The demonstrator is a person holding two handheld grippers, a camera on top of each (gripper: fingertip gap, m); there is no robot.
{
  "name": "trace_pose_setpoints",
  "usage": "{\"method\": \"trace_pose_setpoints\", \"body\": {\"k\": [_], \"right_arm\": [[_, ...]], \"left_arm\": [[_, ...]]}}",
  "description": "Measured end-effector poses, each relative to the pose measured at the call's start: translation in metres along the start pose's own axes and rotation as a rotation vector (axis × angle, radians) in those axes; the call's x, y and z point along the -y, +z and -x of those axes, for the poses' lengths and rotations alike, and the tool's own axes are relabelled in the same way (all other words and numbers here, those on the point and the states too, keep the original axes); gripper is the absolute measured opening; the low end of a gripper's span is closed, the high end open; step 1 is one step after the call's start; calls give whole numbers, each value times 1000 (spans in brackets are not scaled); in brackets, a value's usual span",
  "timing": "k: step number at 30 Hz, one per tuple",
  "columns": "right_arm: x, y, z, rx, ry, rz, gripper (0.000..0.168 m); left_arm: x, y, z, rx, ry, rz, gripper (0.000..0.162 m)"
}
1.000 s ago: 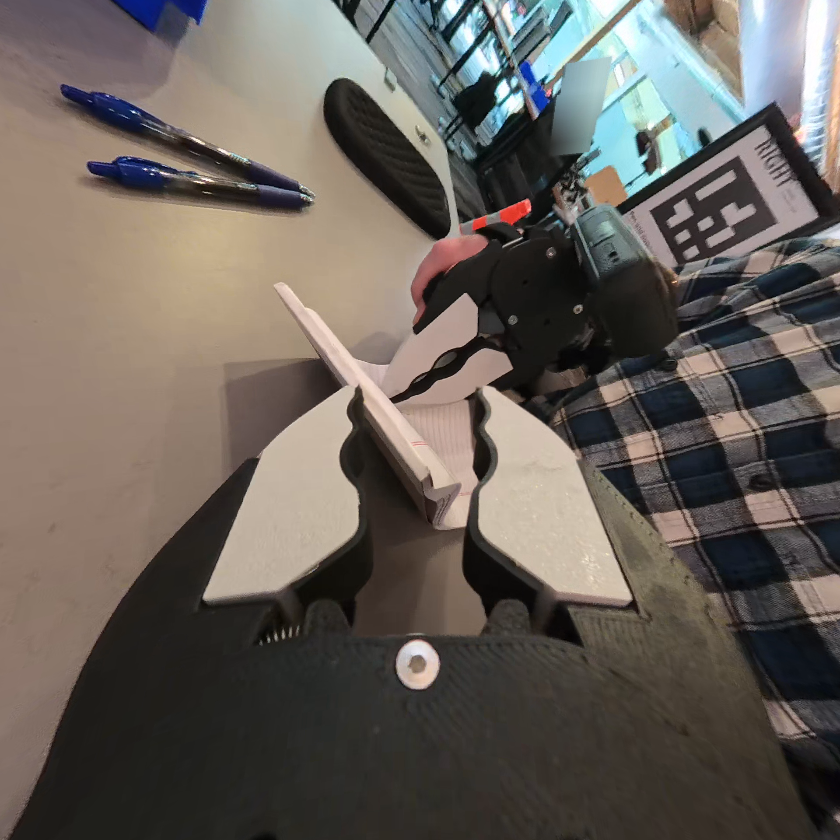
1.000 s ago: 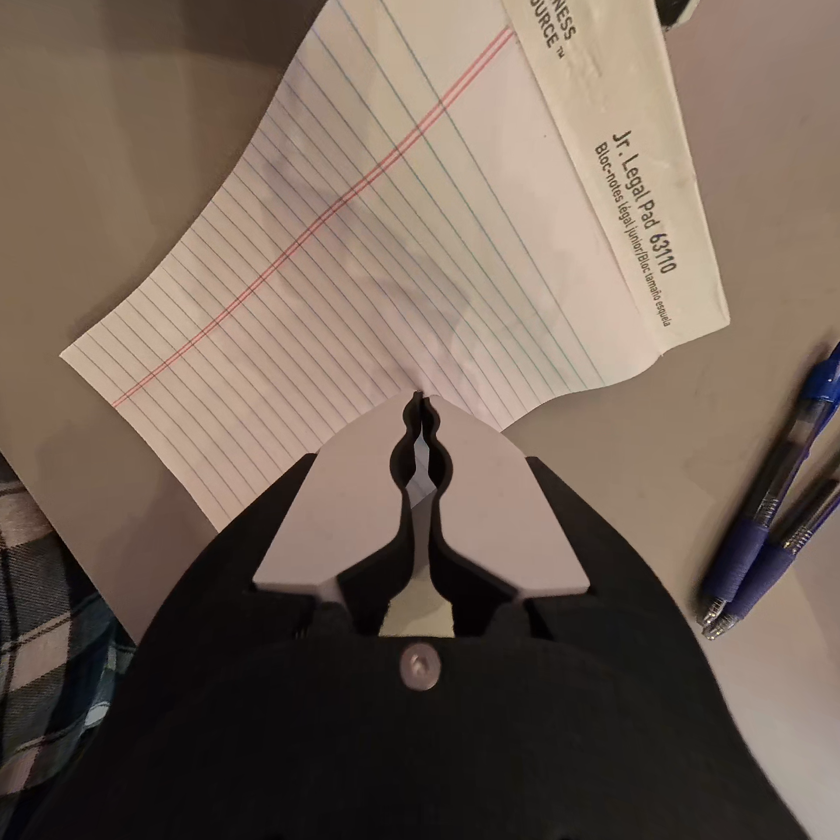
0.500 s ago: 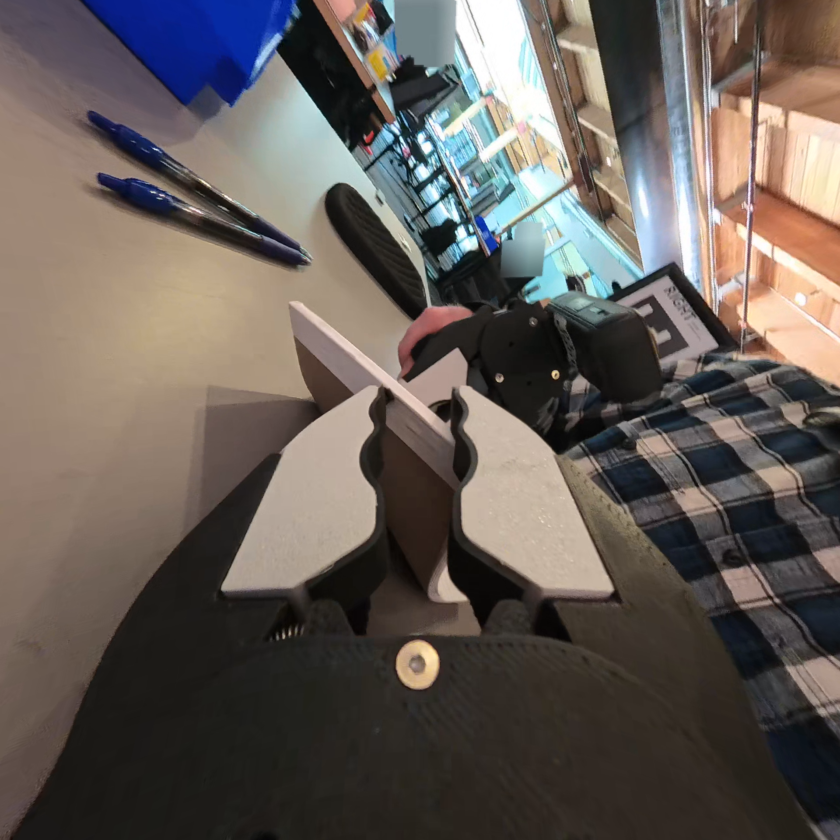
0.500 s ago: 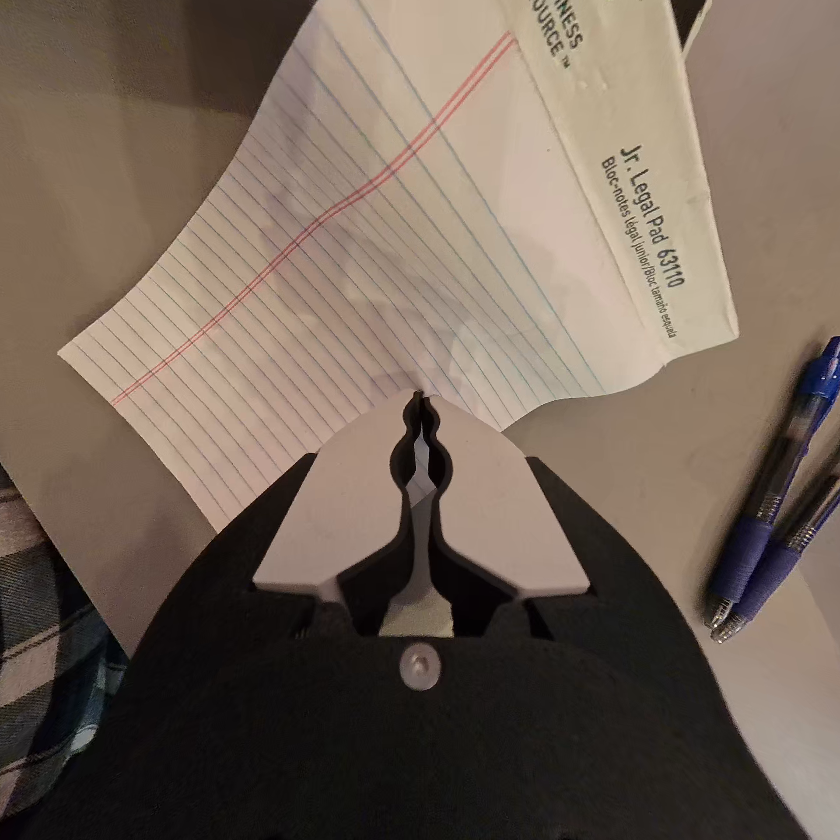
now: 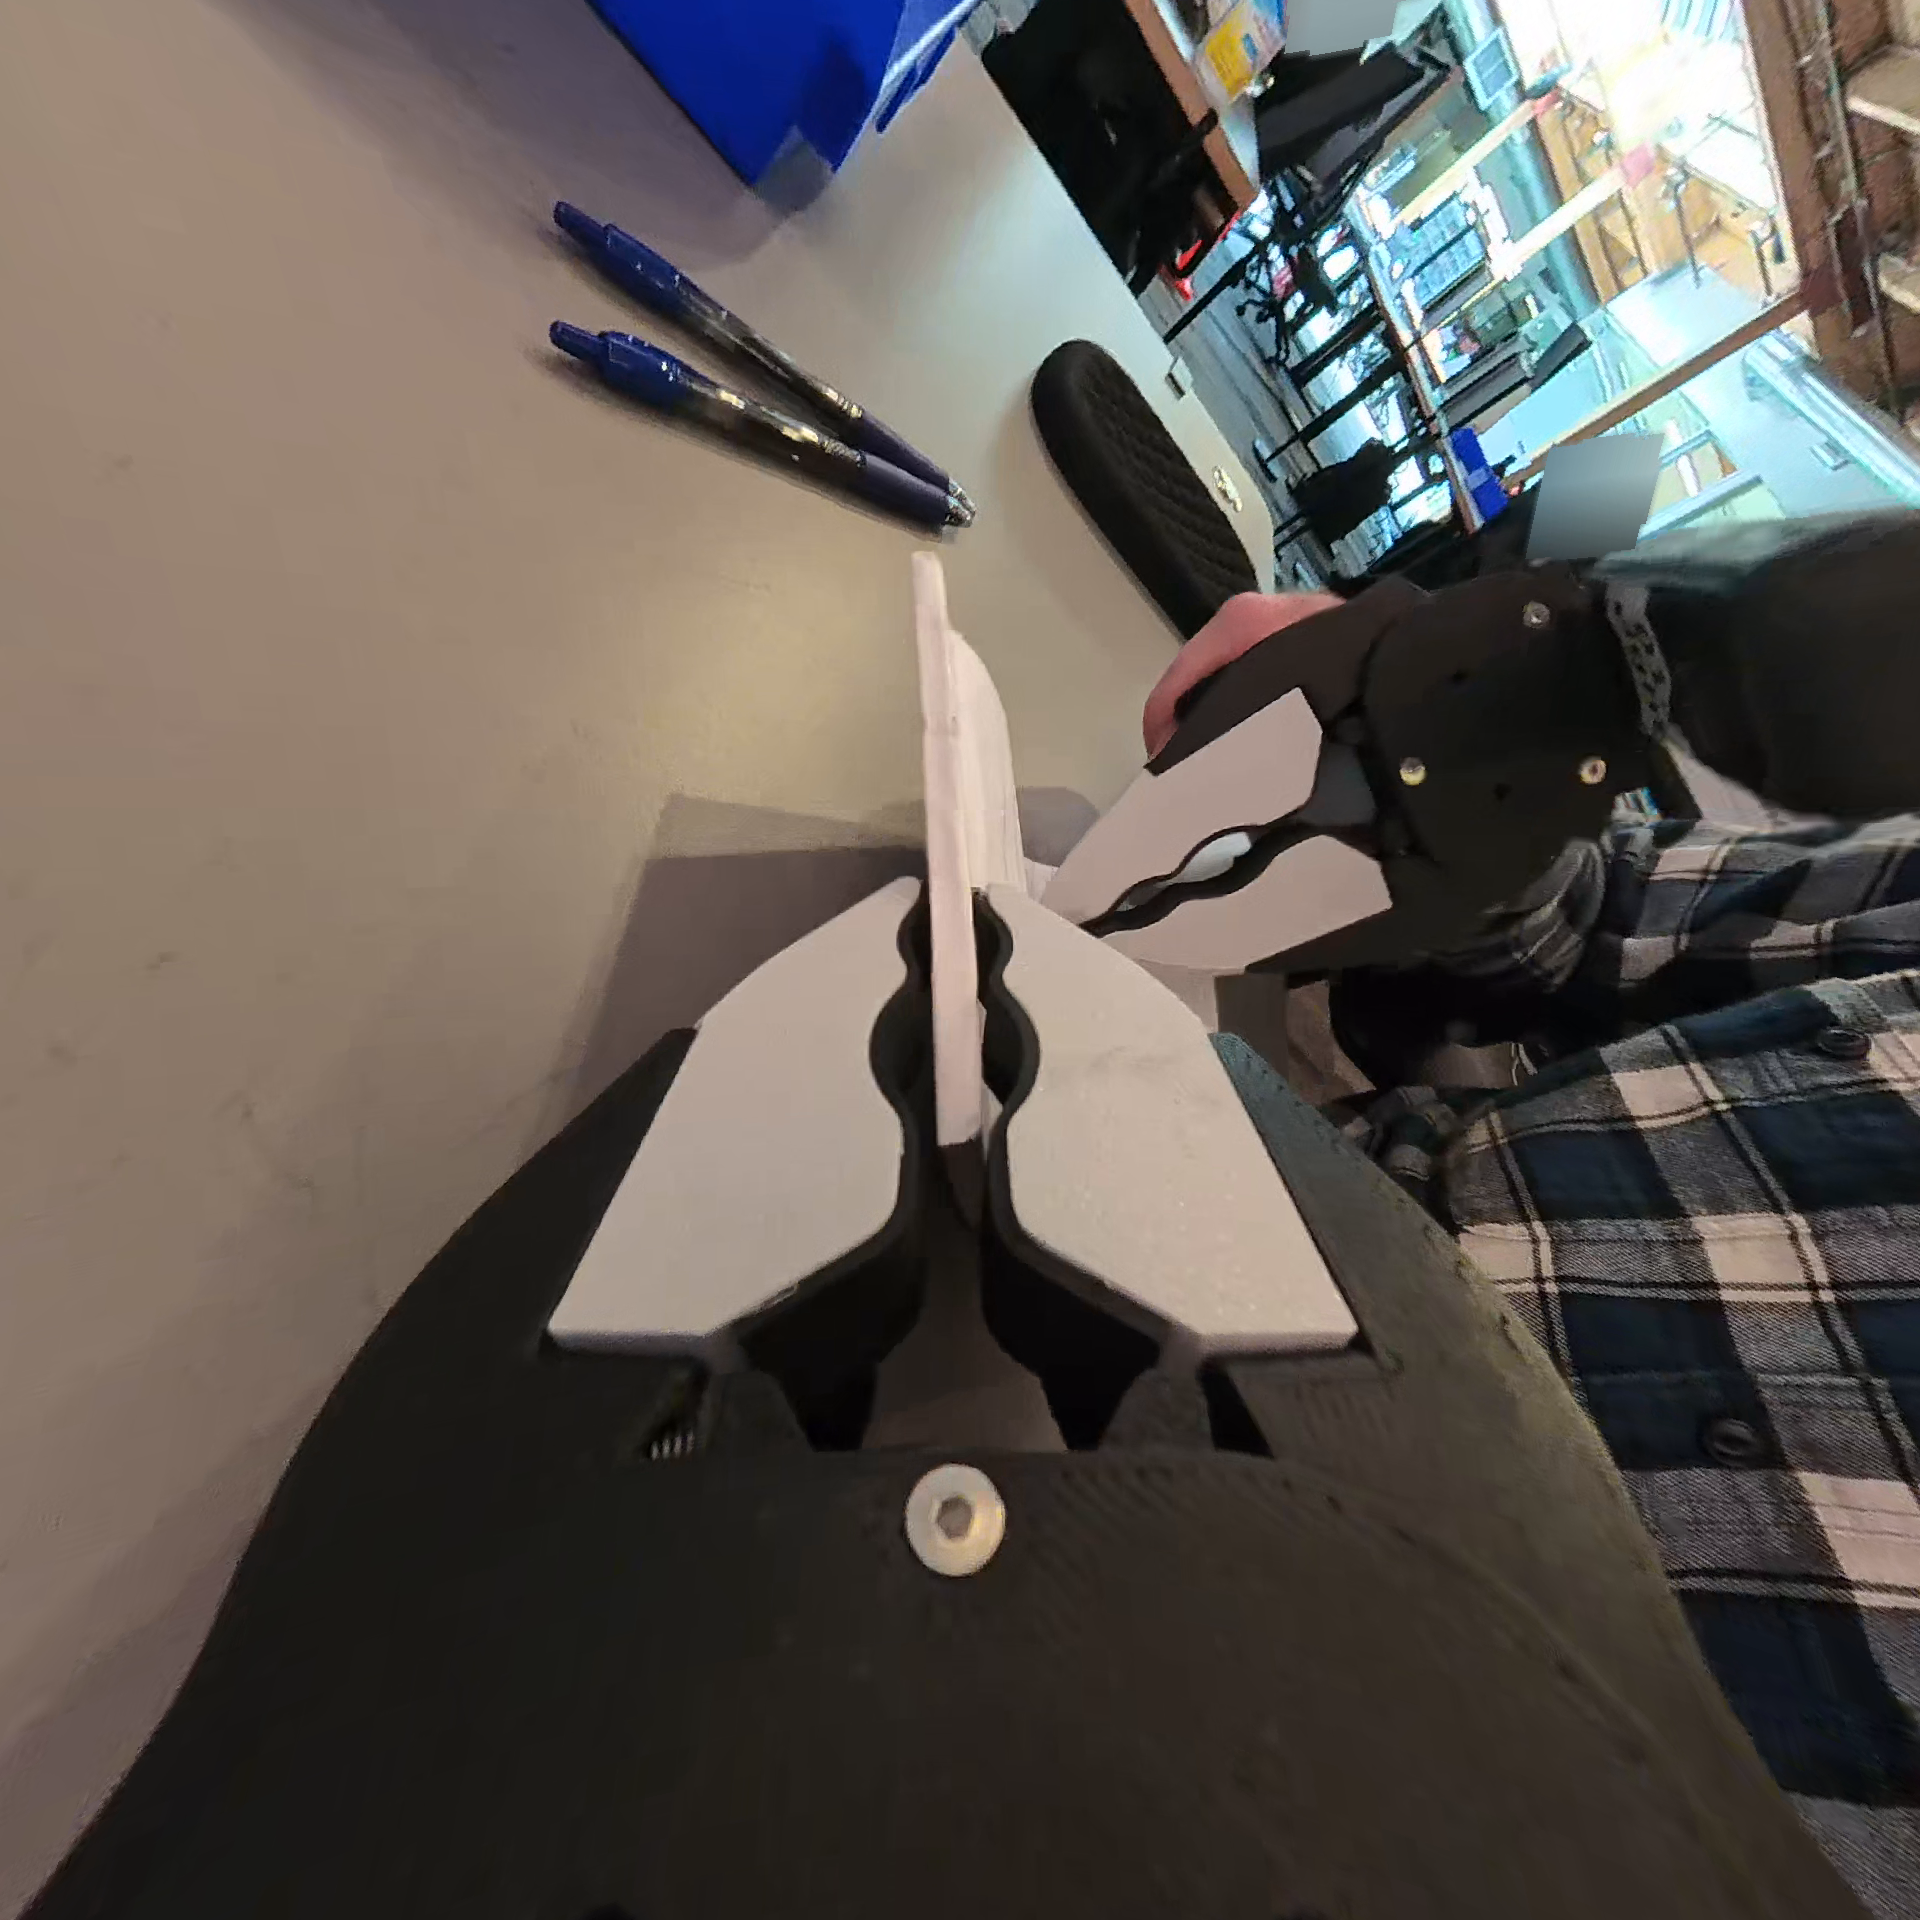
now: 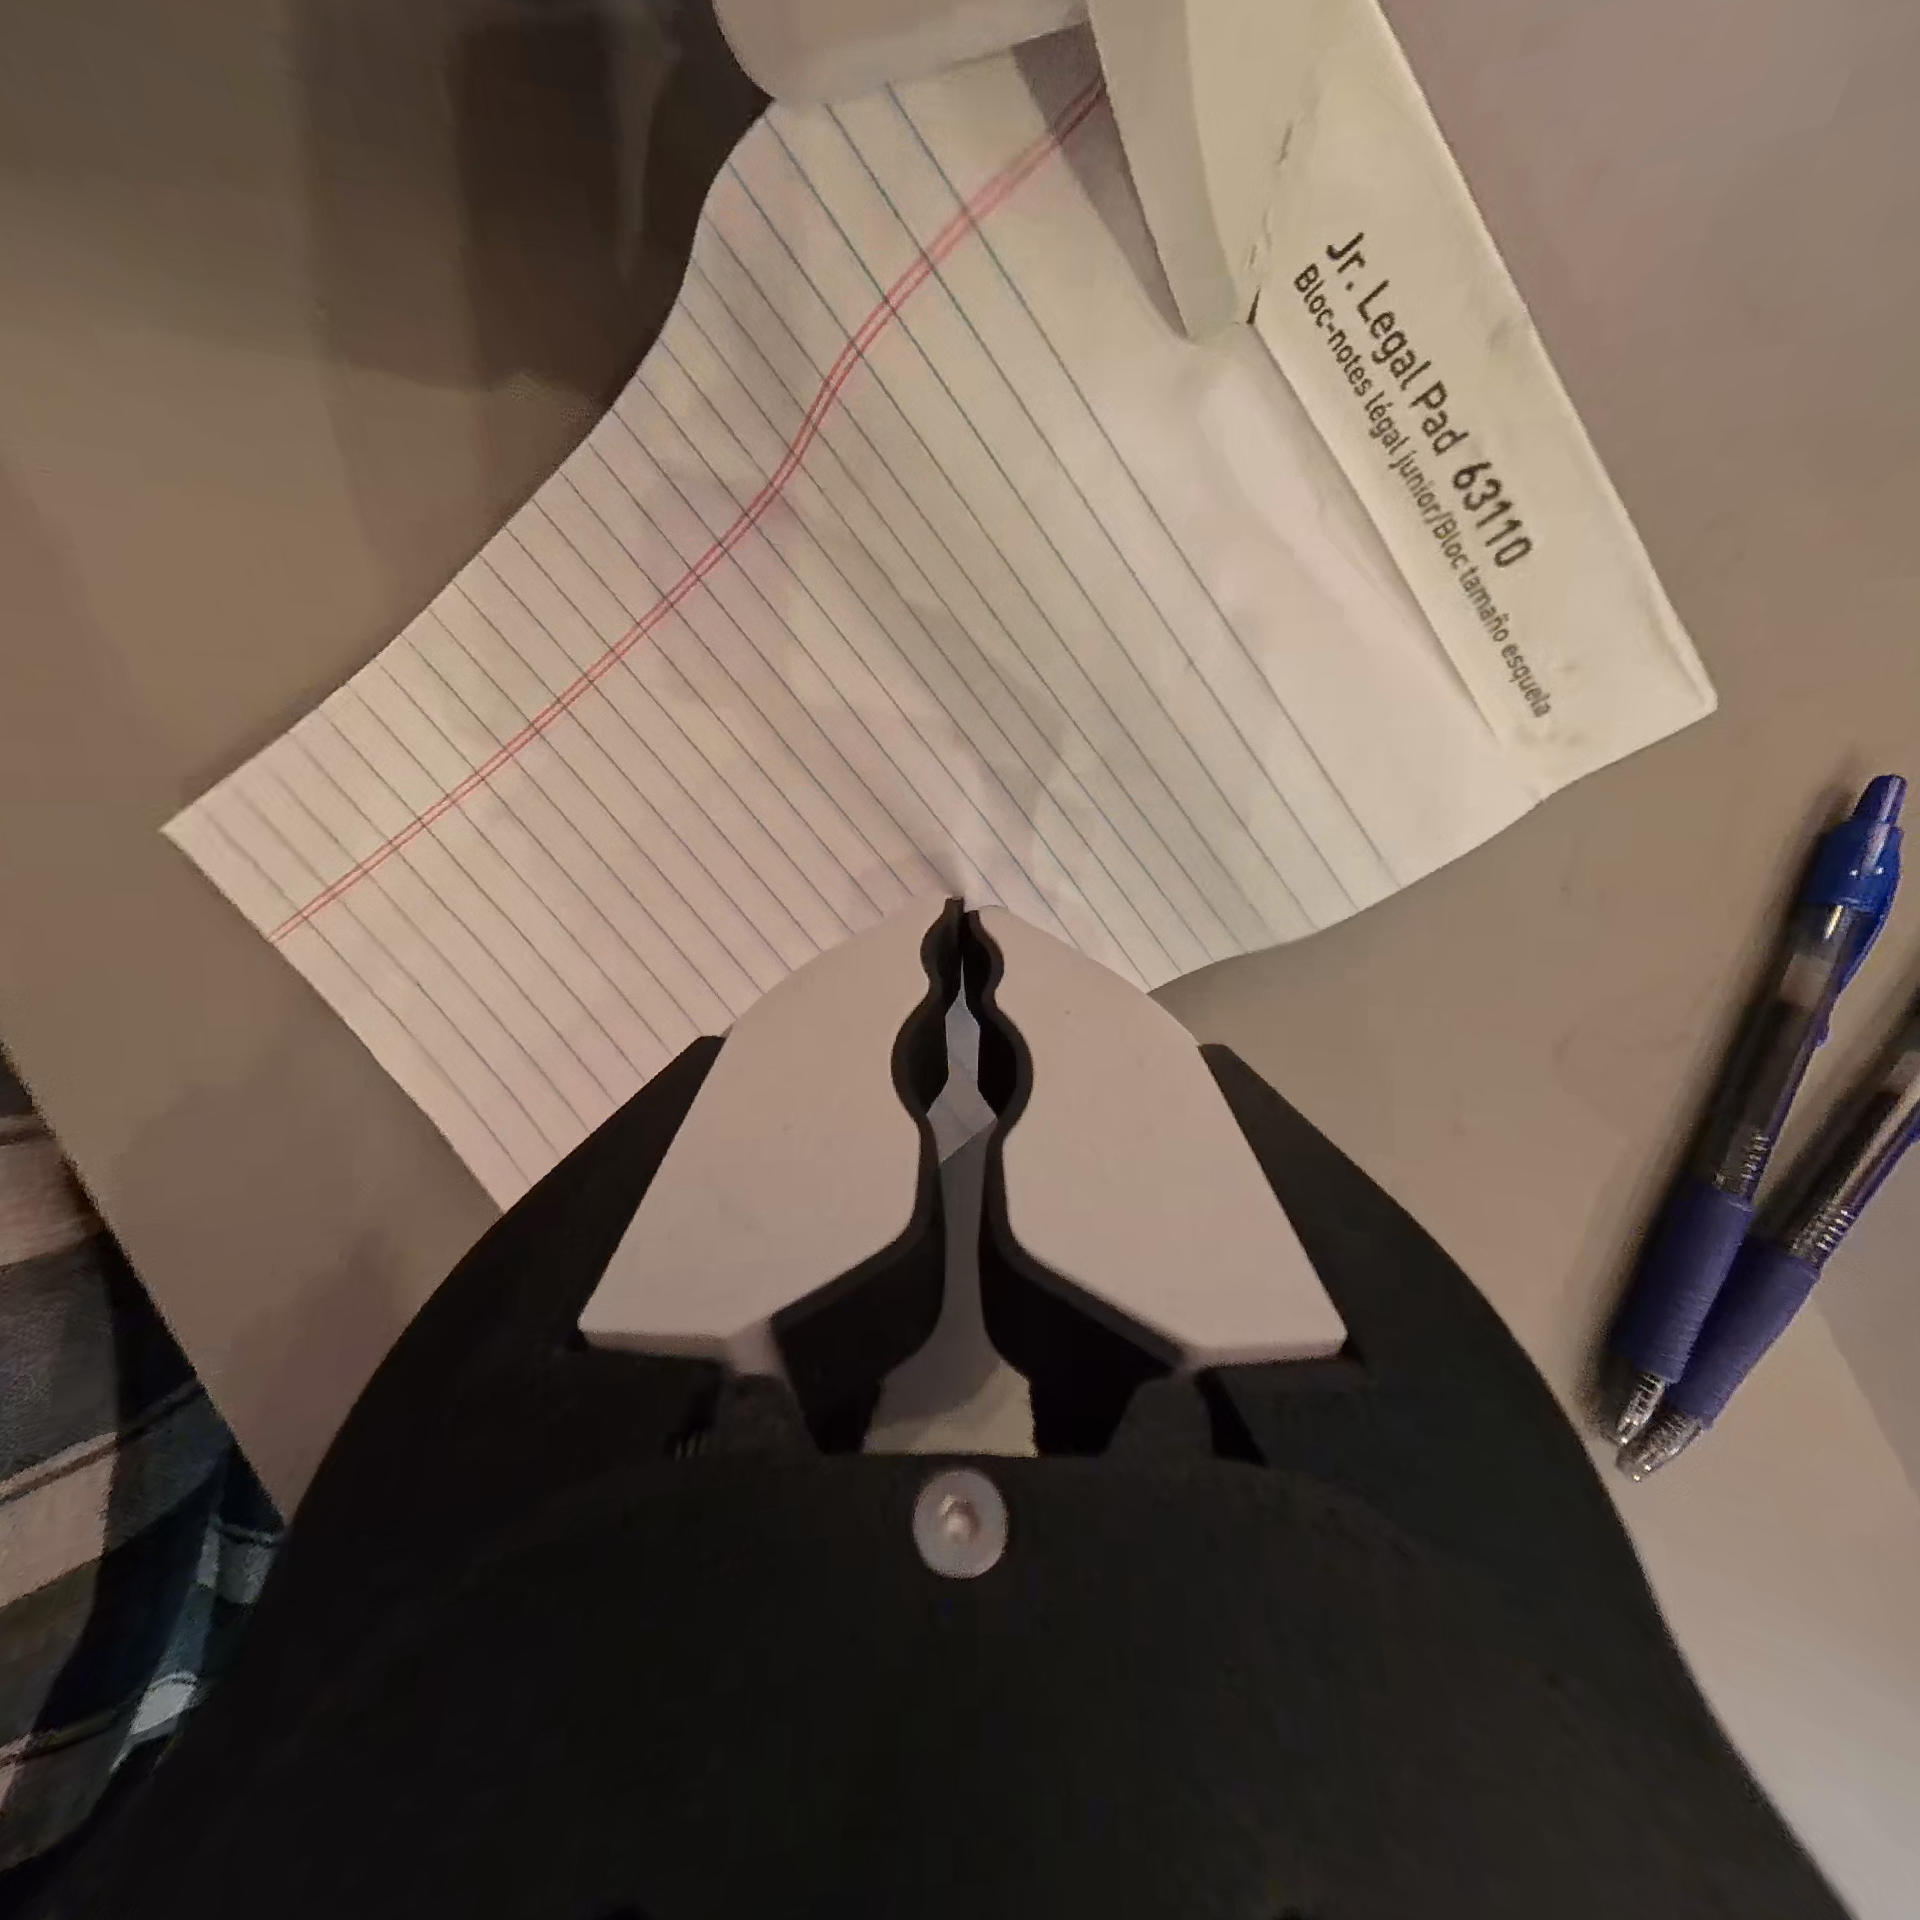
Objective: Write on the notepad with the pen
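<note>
A white lined notepad (image 6: 831,623) with a cream header strip lies on the grey table (image 6: 260,312). My right gripper (image 6: 961,914) is shut on the lower edge of its top sheet, which bows upward. My left gripper (image 5: 951,914) is shut on the pad's header end, and the pad (image 5: 951,790) shows edge-on between its jaws. The left gripper's fingers (image 6: 894,47) show at the top of the right wrist view. The right gripper (image 5: 1081,909) shows in the left wrist view, on the sheet. Two blue pens (image 6: 1766,1122) lie side by side to the right of the pad, untouched.
The pens (image 5: 748,416) lie beyond the pad in the left wrist view, with a blue bin (image 5: 790,73) behind them. A black oval mesh object (image 5: 1132,488) stands past the table's far edge. A person's plaid shirt (image 5: 1662,1247) is close on the right. The grippers' ends are close to 9 cm from one another. The black oval mesh object (image 5: 1132,488) is about 25 cm from my right fingertips and 35 cm from my left.
My left gripper's jaws have closed from open onto the pad's header end, and its view has rolled so the pad stands upright. The right gripper has stayed shut on the sheet.
</note>
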State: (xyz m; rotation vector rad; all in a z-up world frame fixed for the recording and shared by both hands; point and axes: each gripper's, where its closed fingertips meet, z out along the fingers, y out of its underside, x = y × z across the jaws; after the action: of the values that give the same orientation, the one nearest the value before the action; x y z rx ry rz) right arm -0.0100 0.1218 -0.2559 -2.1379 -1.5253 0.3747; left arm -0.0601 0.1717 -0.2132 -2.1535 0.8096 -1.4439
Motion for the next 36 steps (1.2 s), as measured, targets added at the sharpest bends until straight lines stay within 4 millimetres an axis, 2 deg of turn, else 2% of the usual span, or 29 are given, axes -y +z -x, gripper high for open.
{"method": "trace_pose_setpoints", "body": {"k": [1, 2, 4, 6, 9, 10, 11, 12, 13, 15, 16, 19, 20, 21, 24, 26, 27, 31, 34, 36], "right_arm": [[6, -8, -1, 33, 37, -59, 0], [15, -21, -6, 58, 80, -149, 7], [28, -51, -31, 13, 137, -324, 19], [26, -61, -48, 43, 201, -352, 47], [38, -63, -26, 359, 279, -411, 48], [39, -60, -21, 404, 273, -403, 49], [40, -58, -16, 430, 246, -393, 40], [41, -58, -11, 466, 230, -392, 20], [45, -62, -8, 505, 232, -409, 9], [54, -79, -9, 556, 241, -460, 4], [56, -88, -16, 537, 238, -468, 4], [59, -128, -57, 442, 230, -491, 4], [59, -146, -76, 403, 232, -500, 4], [59, -164, -94, 373, 229, -509, 4], [57, -215, -159, 224, 237, -510, 4], [48, -239, -206, 115, 255, -455, 3], [43, -248, -227, 72, 274, -421, 3], [16, -267, -295, -21, 353, -275, 3], [-1, -266, -334, -67, 414, -189, 3], [-9, -258, -354, -76, 453, -146, 4]], "left_arm": [[3, -3, -4, -24, 13, -24, 6], [8, -7, -13, -71, 31, -53, 6], [15, -16, -28, -118, 83, -93, 6], [21, -21, -45, -173, 185, -115, 6], [25, -22, -56, -186, 240, -114, 5], [28, -22, -62, -205, 267, -129, 5], [30, -23, -65, -212, 279, -142, 5], [31, -22, -66, -207, 284, -140, 5], [34, -24, -69, -215, 306, -163, 5], [46, -34, -73, -240, 317, -222, 11], [55, -40, -73, -247, 307, -266, 27], [76, -55, -67, -211, 381, -349, 32], [80, -56, -64, -190, 393, -356, 40], [85, -56, -59, -172, 396, -368, 33], [94, -51, -41, -119, 398, -403, 0], [93, -40, -16, -18, 371, -394, 0], [89, -35, -11, -6, 387, -390, 0], [78, -19, 6, 90, 428, -346, 0], [76, -17, 9, 103, 436, -327, 0], [76, -16, 12, 97, 415, -332, 0]]}}
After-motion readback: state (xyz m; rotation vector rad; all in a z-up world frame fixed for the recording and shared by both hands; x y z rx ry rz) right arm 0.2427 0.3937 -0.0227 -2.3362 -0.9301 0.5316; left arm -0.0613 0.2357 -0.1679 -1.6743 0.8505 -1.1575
